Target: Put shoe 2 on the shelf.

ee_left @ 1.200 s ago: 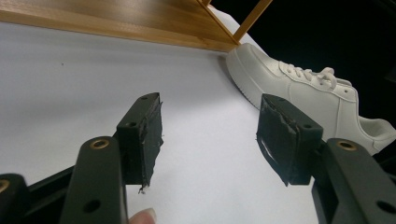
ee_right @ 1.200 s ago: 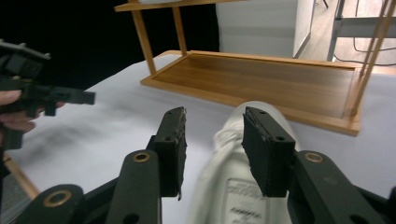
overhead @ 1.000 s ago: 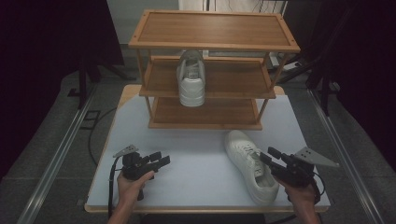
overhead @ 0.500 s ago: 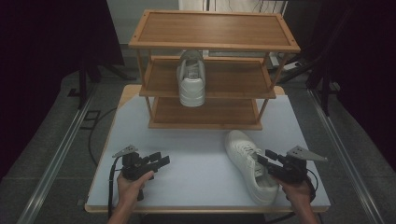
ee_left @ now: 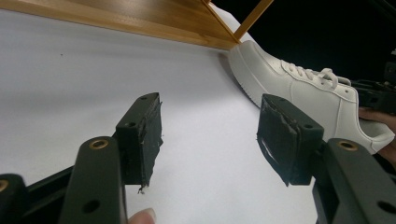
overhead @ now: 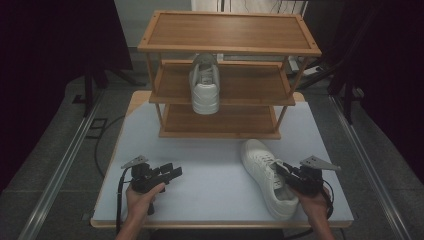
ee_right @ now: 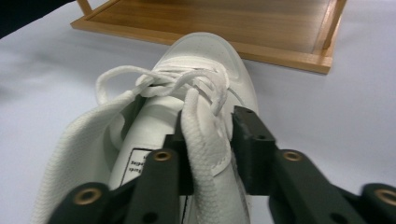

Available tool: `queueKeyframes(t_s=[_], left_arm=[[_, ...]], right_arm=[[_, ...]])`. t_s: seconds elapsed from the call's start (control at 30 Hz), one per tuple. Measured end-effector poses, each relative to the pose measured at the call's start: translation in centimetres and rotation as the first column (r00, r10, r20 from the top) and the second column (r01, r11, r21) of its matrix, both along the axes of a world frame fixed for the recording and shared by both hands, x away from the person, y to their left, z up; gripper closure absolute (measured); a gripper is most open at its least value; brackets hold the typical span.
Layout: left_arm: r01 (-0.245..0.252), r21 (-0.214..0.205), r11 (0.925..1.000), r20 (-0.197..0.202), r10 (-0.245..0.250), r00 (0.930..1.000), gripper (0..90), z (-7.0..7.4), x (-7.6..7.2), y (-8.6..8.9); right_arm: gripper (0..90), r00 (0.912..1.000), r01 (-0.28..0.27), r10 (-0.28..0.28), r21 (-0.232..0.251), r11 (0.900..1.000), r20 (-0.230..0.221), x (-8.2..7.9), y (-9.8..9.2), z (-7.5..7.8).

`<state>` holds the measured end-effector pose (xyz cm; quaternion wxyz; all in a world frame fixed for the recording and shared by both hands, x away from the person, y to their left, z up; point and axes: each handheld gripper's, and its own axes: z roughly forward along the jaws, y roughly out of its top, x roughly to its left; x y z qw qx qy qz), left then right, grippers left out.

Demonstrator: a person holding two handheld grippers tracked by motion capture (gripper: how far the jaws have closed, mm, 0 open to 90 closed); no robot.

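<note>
A white sneaker [overhead: 265,172] lies on the table at the front right, toe toward the wooden rack; it also appears in the left gripper view [ee_left: 299,88]. My right gripper [overhead: 282,172] sits at its heel end. Its jaws have just been closing, and the padded side wall of the collar [ee_right: 205,140] is now pinched between them, one jaw inside the shoe and one outside [ee_right: 210,135]. My left gripper [overhead: 172,172] hovers low over the bare table at the front left, open with nothing between its pads [ee_left: 210,133].
A three-tier wooden shoe rack [overhead: 230,32] stands at the back of the pale table [overhead: 215,165]. A second white sneaker [overhead: 205,87] rests on its middle shelf, toe forward. Dark floor and metal rails flank the table.
My right gripper has sunk onto the sneaker's heel end and its jaws have closed on the collar wall. The left gripper and both sneakers have stayed put.
</note>
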<state>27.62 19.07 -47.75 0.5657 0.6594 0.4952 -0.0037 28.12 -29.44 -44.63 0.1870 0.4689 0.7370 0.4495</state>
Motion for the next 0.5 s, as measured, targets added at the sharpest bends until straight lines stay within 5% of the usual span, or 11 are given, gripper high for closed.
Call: queueKeyframes(t_s=[0.17,0.5], left_arm=[[0.0,-0.004,1.0,-0.002,0.0,1.0,39.9,0.0,0.02,0.06],[-0.003,-0.004,1.0,-0.005,0.003,1.0,40.0,-0.15,0.13,0.15]], right_arm=[[81.3,0.9999,0.011,-0.011,0.006,0.9999,0.011,-0.06,0.02,-0.05],[82.6,0.9999,0.012,-0.013,0.119,0.9928,0.002,-0.06,-0.75,-0.48]])
